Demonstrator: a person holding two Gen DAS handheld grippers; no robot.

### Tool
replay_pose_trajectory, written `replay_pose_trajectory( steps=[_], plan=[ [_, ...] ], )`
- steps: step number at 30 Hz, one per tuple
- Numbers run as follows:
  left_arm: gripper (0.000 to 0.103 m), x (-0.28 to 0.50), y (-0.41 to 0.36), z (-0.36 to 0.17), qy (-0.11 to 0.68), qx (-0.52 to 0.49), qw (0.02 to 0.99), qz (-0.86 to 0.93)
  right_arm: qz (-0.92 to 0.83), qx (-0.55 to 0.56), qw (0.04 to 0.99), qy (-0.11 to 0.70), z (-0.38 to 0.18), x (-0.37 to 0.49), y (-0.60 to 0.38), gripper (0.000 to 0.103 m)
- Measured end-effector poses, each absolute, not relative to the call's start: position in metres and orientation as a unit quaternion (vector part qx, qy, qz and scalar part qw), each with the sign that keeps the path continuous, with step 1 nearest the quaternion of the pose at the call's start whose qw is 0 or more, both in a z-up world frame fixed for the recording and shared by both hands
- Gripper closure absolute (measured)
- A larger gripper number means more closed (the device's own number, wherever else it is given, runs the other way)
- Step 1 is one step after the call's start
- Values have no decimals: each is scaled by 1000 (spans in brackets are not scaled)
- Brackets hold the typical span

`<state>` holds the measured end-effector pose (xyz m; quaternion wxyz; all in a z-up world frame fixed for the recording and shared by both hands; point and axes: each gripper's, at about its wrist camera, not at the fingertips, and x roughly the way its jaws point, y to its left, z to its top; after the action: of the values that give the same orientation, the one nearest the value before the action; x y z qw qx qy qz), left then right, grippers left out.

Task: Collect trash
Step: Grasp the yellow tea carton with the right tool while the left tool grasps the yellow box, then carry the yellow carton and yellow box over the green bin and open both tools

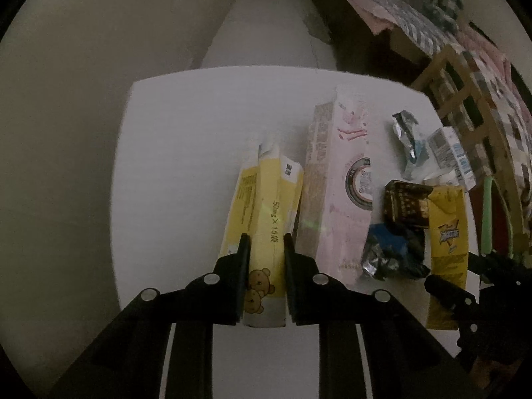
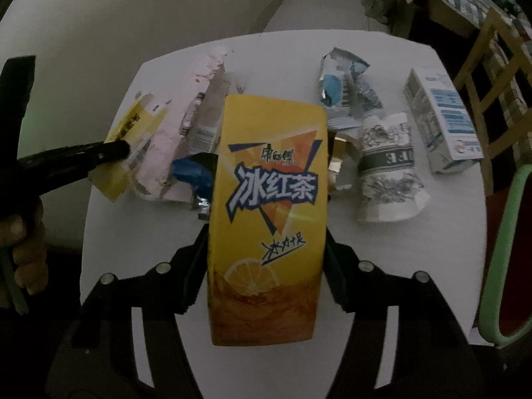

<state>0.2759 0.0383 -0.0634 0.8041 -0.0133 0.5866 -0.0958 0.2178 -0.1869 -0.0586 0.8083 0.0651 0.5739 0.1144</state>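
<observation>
I had the left claw clamped on the flattened pale-yellow cardboard box lying on the white bench, its length along the fingers; the right claw pinched the tall yellow iced-tea carton by its sides, long axis pointing away from me, ready to lift.

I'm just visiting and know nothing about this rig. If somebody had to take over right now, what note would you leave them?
Left gripper: shut on the yellow bear box.
Right gripper: shut on the yellow iced tea carton.
Left on the white table: pink box, blue-and-white carton, crushed paper cup, dark brown packet, and crumpled foil wrappers.
Done: two pieces gripped. No bin shows, so nothing is binned yet.
</observation>
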Motion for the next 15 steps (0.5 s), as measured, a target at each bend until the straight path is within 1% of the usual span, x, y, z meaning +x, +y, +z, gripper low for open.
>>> replay_pose_trajectory(
  steps=[12, 15],
  plan=[
    [86, 203, 54, -18, 556, -37, 826, -83, 121, 63, 824, 549, -28, 169, -197, 43],
    [86, 187, 46, -8, 550, -36, 829, -91, 120, 64, 829, 542, -20, 159, -201, 43]
  ],
)
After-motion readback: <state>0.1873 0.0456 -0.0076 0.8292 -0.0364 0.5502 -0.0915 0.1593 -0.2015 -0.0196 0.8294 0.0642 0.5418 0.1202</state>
